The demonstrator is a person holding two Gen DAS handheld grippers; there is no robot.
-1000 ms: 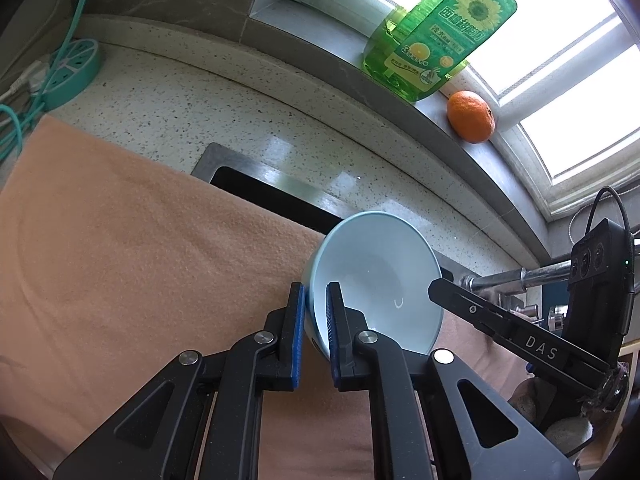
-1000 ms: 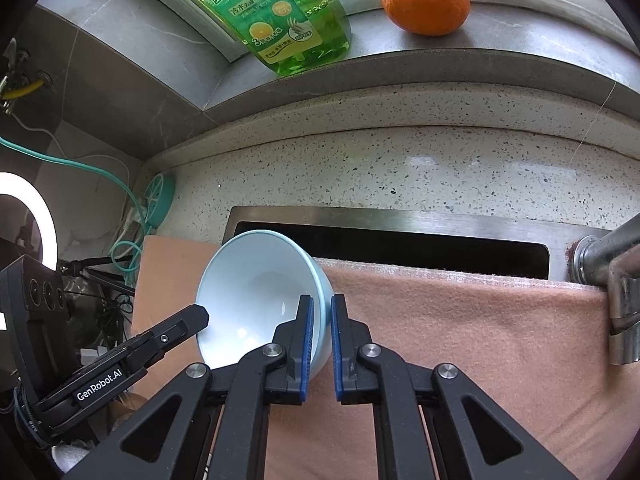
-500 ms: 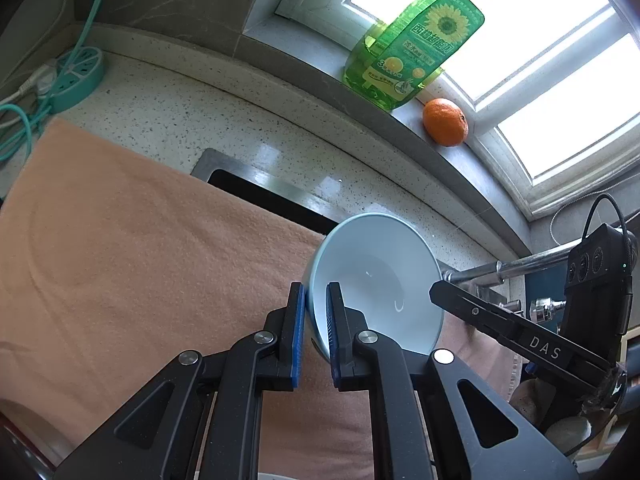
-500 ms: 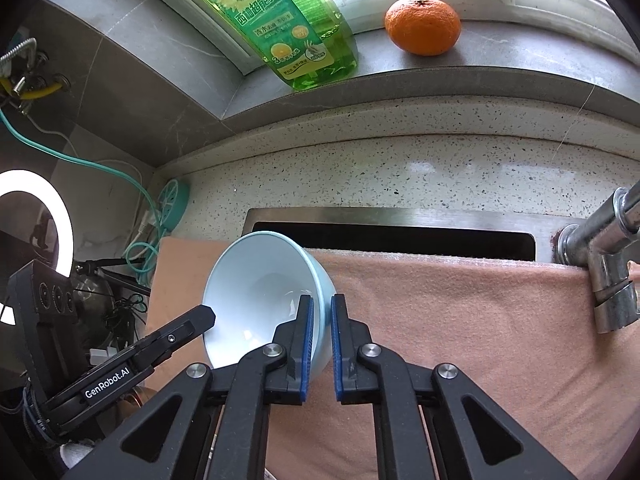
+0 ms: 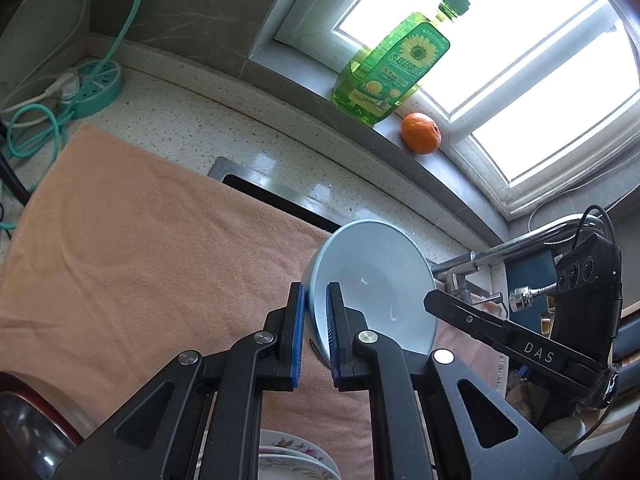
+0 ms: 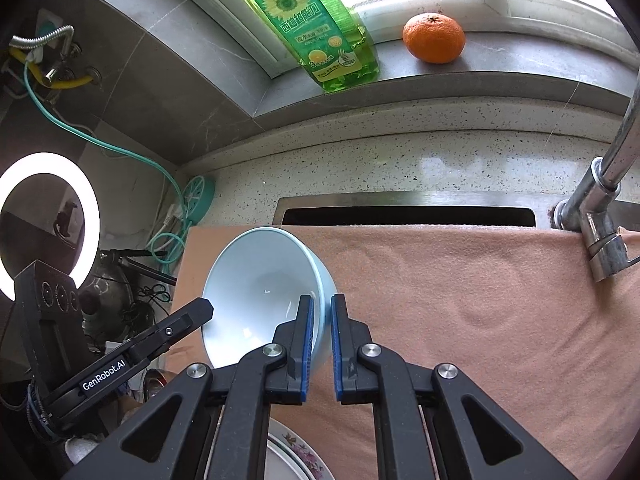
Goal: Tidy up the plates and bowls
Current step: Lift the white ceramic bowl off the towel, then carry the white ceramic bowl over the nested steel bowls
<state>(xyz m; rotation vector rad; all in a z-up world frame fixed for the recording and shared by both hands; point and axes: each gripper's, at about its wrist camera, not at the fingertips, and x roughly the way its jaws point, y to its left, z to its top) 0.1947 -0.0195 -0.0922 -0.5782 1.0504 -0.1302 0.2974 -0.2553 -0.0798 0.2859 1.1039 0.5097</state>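
Observation:
A light blue bowl (image 5: pixel 372 284) is held in the air between both grippers, tilted on its side above a peach towel (image 5: pixel 132 248). My left gripper (image 5: pixel 316 322) is shut on one side of its rim. My right gripper (image 6: pixel 322 328) is shut on the opposite side of the rim of the same bowl (image 6: pixel 260 284). The right gripper also shows in the left wrist view (image 5: pixel 500 332), and the left one in the right wrist view (image 6: pixel 140 348). A floral plate (image 6: pixel 296 452) lies below, at the bottom edge; it also shows in the left wrist view (image 5: pixel 292 452).
The towel covers the sink (image 6: pixel 404 214) and counter. A chrome faucet (image 6: pixel 600 200) stands at right. A green soap bottle (image 6: pixel 312 24) and an orange (image 6: pixel 434 38) sit on the windowsill. A teal power strip (image 5: pixel 94 86) with cables lies at far left. A ring light (image 6: pixel 48 224) glows left.
Both grippers have pulled back and risen with the bowl between them, so more windowsill, bottle and faucet show. The floral plate has come into view below.

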